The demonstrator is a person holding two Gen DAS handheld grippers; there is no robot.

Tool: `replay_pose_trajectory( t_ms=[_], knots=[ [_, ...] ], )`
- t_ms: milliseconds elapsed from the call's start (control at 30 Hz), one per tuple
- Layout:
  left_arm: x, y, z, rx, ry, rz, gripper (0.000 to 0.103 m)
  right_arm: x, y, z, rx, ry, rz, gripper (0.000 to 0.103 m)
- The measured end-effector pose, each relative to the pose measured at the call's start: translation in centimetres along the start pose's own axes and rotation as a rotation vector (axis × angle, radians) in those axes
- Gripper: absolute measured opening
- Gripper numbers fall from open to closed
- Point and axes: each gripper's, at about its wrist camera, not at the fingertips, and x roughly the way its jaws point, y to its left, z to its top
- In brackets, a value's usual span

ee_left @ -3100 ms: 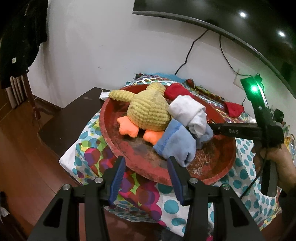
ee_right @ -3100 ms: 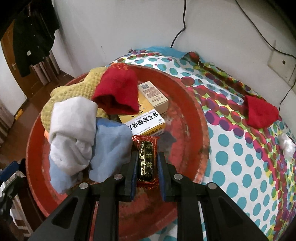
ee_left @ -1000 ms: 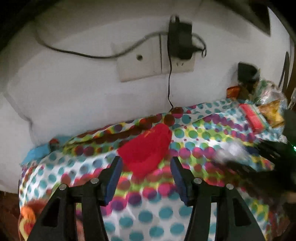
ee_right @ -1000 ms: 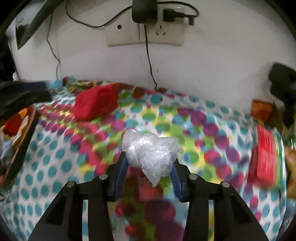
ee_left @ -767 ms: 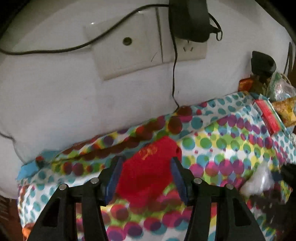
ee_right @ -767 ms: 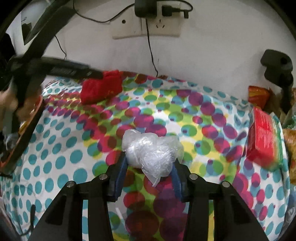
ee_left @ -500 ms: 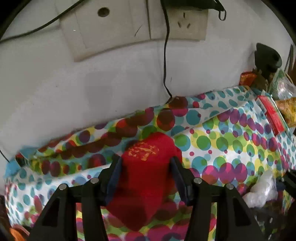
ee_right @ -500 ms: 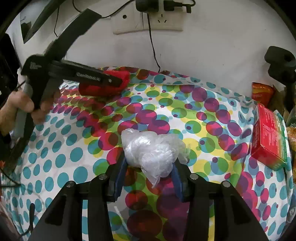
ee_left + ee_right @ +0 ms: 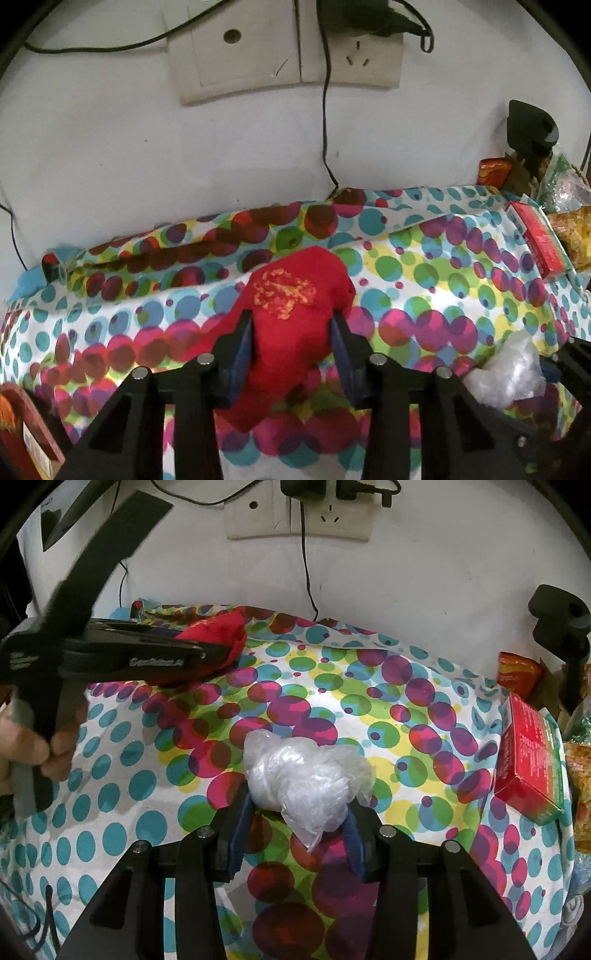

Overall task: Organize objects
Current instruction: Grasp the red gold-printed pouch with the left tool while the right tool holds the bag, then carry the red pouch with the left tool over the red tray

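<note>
A red cloth with a gold print [image 9: 291, 317] lies on the polka-dot tablecloth [image 9: 424, 280] near the wall. My left gripper [image 9: 291, 350] straddles it, fingers pressing its two sides. It also shows in the right wrist view [image 9: 221, 631], with the left gripper's fingers [image 9: 159, 657] on it. My right gripper [image 9: 295, 827] has closed on a crumpled clear plastic bag [image 9: 303, 775], resting on the cloth. The bag also shows at the lower right of the left wrist view [image 9: 509, 373].
A red box [image 9: 528, 760] and snack packets [image 9: 517, 672] lie at the right edge. A black stand [image 9: 561, 624] rises there. Wall sockets with plugs and cords [image 9: 321, 55] sit above the table. The red tray's rim [image 9: 22, 432] shows at the lower left.
My left gripper moved forward over the red cloth and narrowed onto it. My right gripper stayed around the plastic bag, shifting only slightly.
</note>
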Motion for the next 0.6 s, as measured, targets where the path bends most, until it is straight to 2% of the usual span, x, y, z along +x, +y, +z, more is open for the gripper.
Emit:
replay_pose_trajectory(
  t_ms=[300,600],
  knots=[
    [-2.7,-0.9,-2.3,-0.014,0.02,0.001,0.037,-0.1,-0.1,-0.1,-0.001,0.0,-0.002,0.043],
    [-7.2,-3.0,-5.8,0.003,-0.015,-0.003,0.037,0.0,-0.1,0.0,-0.002,0.001,-0.004,0.043]
  ],
)
